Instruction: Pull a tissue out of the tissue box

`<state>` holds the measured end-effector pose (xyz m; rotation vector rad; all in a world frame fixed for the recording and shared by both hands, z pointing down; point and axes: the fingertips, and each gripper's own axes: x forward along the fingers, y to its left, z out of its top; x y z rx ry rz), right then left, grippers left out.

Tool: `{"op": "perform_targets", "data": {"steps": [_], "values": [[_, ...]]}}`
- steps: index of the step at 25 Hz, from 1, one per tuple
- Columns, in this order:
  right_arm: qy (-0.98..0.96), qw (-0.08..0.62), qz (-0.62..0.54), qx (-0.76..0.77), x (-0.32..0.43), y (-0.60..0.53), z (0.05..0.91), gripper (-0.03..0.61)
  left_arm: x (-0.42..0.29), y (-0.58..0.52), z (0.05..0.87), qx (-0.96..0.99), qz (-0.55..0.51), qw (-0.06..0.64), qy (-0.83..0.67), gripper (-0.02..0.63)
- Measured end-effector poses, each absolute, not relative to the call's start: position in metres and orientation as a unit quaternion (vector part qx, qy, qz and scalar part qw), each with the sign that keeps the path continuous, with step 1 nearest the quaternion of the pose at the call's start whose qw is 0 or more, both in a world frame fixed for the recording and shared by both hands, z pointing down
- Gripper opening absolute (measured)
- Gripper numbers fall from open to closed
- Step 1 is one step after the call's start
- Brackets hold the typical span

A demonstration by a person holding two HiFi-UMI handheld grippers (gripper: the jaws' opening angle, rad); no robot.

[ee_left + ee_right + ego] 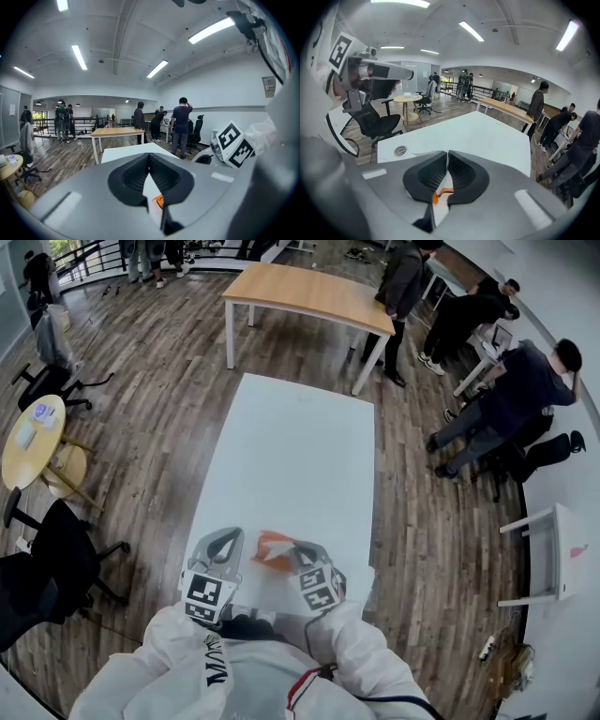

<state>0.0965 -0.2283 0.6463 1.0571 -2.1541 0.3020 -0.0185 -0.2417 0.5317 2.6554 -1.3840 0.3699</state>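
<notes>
The tissue box, orange and white, sits near the front edge of the white table, between my two grippers. My left gripper is just left of the box with its jaws shut and nothing seen between them. My right gripper is at the box's right side, tilted down over it, also shut. In the left gripper view the jaws meet at the tips, and a bit of the orange box shows below them. The right gripper view shows the shut jaws with the orange box beneath. No pulled tissue is visible.
A wooden table stands past the white table's far end. Several people are at desks on the right. A round yellow table and black chairs stand on the left. A round cable grommet is set in the white table.
</notes>
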Motion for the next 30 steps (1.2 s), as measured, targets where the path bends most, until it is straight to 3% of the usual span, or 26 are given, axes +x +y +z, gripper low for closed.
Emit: {"op": "perform_targets", "data": {"steps": [30], "values": [[-0.838,0.310,0.111,0.436,0.102,-0.224,0.611,0.005,-0.013,-0.242,0.529,0.885,0.123,0.056,-0.445,0.000]]}}
